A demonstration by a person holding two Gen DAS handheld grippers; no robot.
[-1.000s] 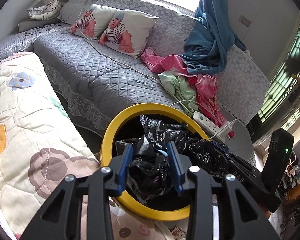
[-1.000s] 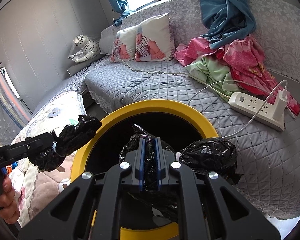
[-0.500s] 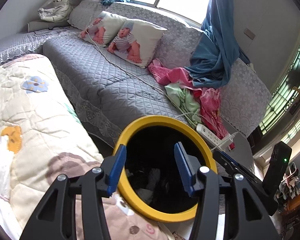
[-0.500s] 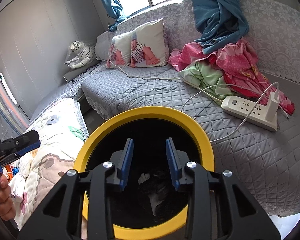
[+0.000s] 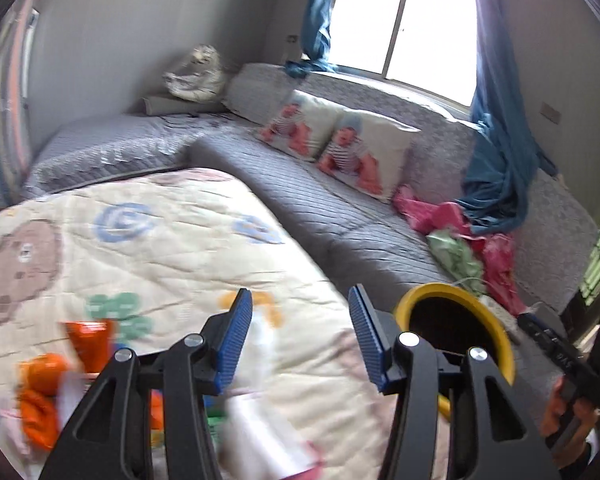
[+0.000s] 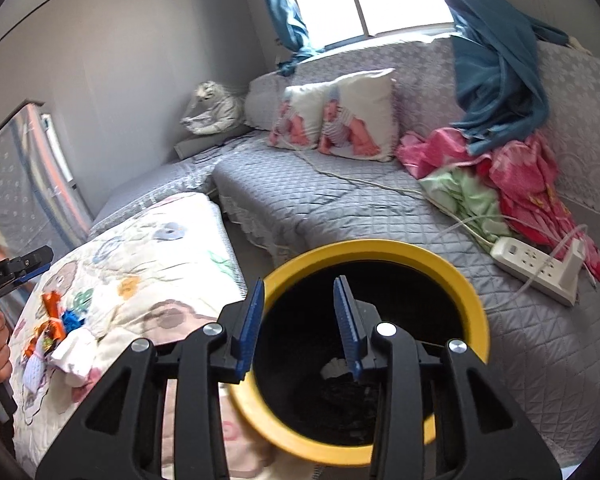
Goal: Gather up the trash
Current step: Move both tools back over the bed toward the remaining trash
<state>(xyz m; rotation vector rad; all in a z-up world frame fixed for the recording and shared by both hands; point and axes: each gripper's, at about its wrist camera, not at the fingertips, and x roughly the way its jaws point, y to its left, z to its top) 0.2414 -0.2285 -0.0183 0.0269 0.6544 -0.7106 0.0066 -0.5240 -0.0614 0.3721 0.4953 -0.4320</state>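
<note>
Cream cartoon quilt (image 6: 148,264) carries scattered orange and white wrappers (image 6: 56,332), where the left gripper (image 5: 300,336) hovers, fingers apart and empty. Right gripper (image 6: 300,316), fingers apart, hangs over the yellow-rimmed bin (image 6: 472,300) holding dark trash. Beyond lies the grey sofa (image 6: 332,196).

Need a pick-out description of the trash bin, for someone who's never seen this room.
Find the grey quilted sofa under the window. In front of it, beside the cream cartoon-print quilt, stands the bin. It is the only round thing there: a bright yellow rim around a black inside.
</note>
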